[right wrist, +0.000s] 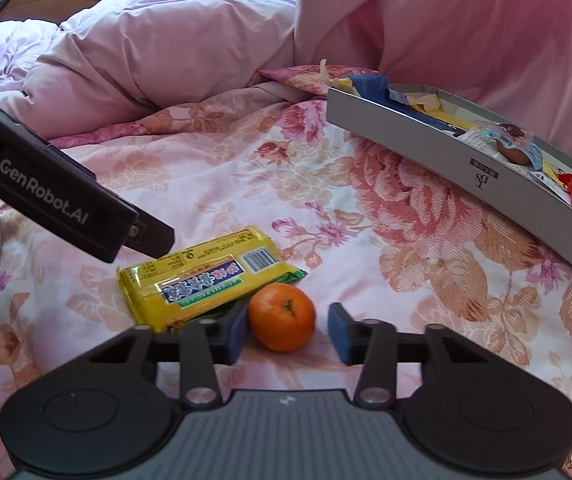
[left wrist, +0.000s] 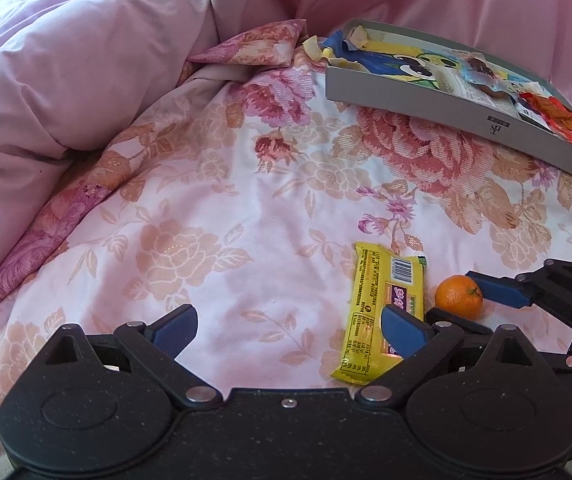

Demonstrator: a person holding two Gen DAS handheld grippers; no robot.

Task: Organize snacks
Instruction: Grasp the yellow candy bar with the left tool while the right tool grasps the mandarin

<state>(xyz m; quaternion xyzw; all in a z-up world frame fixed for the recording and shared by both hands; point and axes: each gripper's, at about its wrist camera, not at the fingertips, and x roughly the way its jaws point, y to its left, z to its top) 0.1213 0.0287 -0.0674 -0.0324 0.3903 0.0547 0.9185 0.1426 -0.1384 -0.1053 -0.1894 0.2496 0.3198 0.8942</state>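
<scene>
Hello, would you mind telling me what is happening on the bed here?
A person with a gripper in each hand is tidying snacks into a grey tray on the floral bedspread. The right gripper sits around a small orange, with a gap still showing beside one pad. The left gripper is open and empty, with a yellow snack bar lying by one finger. Several wrapped snacks already lie in the tray.

Both wrist views are bright with soft daylight that casts a pink tint over the floral bedspread (left wrist: 246,208) and washes out the pink duvet (right wrist: 466,20) at the top right. Shadows are faint: one beneath the mandarin (right wrist: 282,316). Fisheye distortion bows the grey box (left wrist: 426,100), corners vignette black, focus stays sharp.
</scene>
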